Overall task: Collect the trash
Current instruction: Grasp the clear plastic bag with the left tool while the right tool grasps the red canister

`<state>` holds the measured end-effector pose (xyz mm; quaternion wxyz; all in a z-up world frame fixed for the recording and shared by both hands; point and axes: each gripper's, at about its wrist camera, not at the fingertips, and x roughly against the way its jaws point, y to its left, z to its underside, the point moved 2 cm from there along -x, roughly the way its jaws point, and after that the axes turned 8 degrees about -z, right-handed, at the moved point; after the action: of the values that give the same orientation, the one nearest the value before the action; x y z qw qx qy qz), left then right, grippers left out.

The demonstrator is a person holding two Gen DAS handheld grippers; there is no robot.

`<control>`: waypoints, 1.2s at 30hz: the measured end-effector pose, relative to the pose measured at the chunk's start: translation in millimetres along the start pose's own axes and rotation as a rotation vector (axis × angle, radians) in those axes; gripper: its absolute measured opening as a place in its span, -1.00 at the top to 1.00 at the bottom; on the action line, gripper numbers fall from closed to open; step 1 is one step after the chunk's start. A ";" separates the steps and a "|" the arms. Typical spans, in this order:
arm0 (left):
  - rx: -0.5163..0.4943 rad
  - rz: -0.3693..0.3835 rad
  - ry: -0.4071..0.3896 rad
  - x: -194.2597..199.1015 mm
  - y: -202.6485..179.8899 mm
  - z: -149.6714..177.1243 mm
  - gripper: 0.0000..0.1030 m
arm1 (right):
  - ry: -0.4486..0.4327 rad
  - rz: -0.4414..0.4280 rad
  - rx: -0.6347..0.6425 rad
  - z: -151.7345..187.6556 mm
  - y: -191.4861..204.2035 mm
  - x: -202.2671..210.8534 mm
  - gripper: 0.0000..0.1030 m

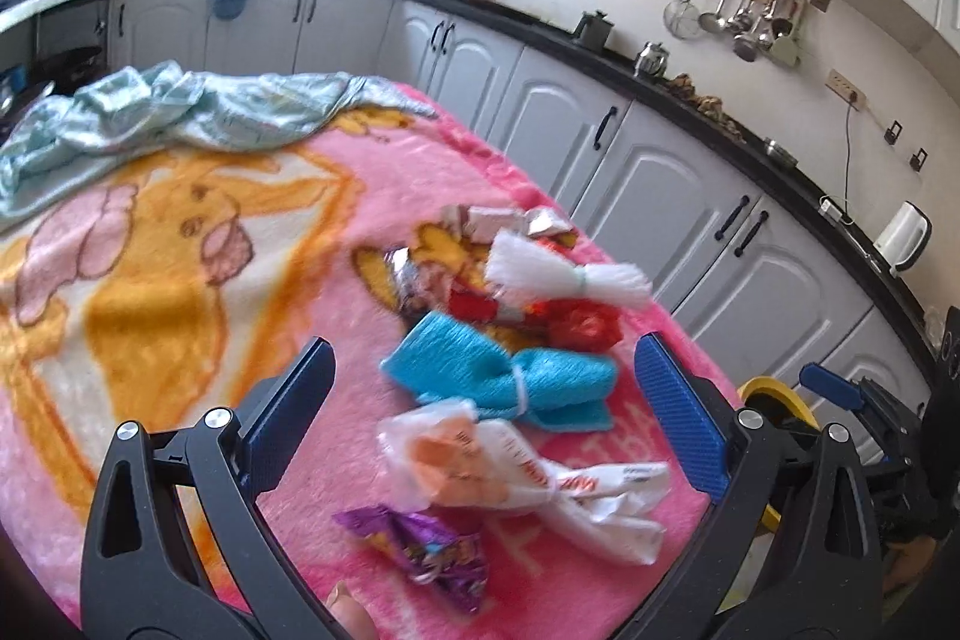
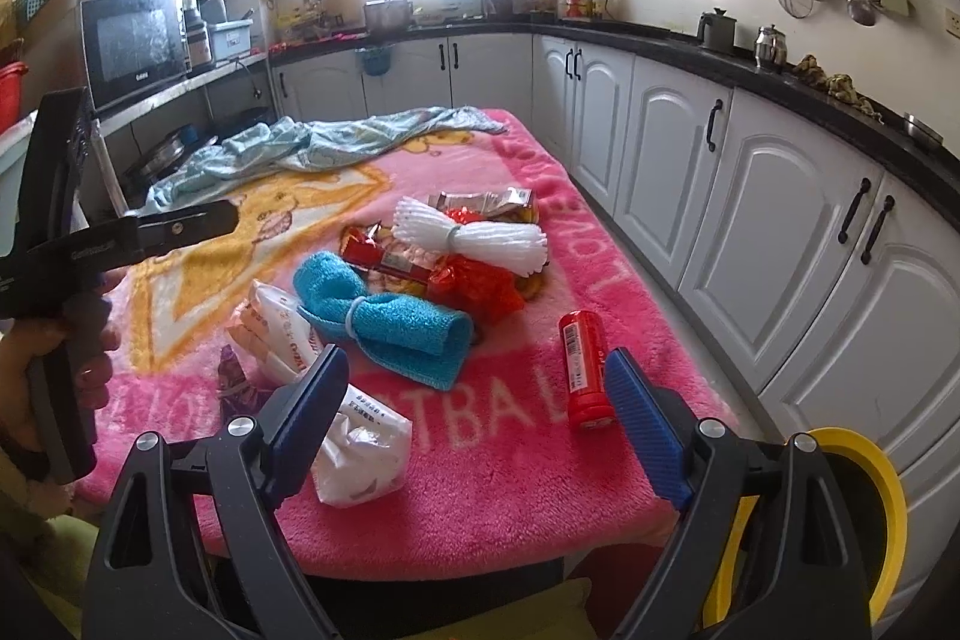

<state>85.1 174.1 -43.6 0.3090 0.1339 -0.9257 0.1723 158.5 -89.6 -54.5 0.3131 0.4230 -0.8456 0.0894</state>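
Note:
Trash lies in a heap on a table covered by a pink blanket (image 2: 516,460). I see a tied blue cloth (image 1: 510,379) (image 2: 390,328), a white foam net (image 1: 564,277) (image 2: 474,238), white printed plastic bags (image 1: 522,472) (image 2: 360,454), a purple wrapper (image 1: 432,556), red wrappers (image 1: 576,322) (image 2: 474,280) and a red cylinder (image 2: 585,370). My left gripper (image 1: 486,388) is open, hovering over the blue cloth and white bag. My right gripper (image 2: 480,382) is open and empty above the table's near edge. The left tool also shows at the left of the right wrist view (image 2: 120,232).
A yellow-rimmed bin (image 2: 864,514) (image 1: 774,400) stands by the table's near right corner. A light blue cloth (image 2: 312,142) lies crumpled at the table's far end. White cabinets (image 2: 780,232) under a black counter line the right and back walls.

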 end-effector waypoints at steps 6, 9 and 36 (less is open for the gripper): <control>0.005 0.007 0.063 -16.7 11.7 14.6 -0.79 | 0.030 0.027 -0.019 0.8 -12.9 -22.6 -0.64; 0.019 0.027 0.100 -26.6 14.3 22.0 -0.79 | 0.039 0.039 -0.031 0.5 -21.0 -30.6 -0.64; 0.048 0.057 0.229 -66.1 13.2 45.2 -0.10 | 0.230 0.091 -0.173 22.4 -88.5 -119.6 0.26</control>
<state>107.7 177.3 -121.4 0.4046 0.0944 -0.8833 0.2171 269.9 -75.5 -154.5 0.4386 0.3424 -0.8272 0.0779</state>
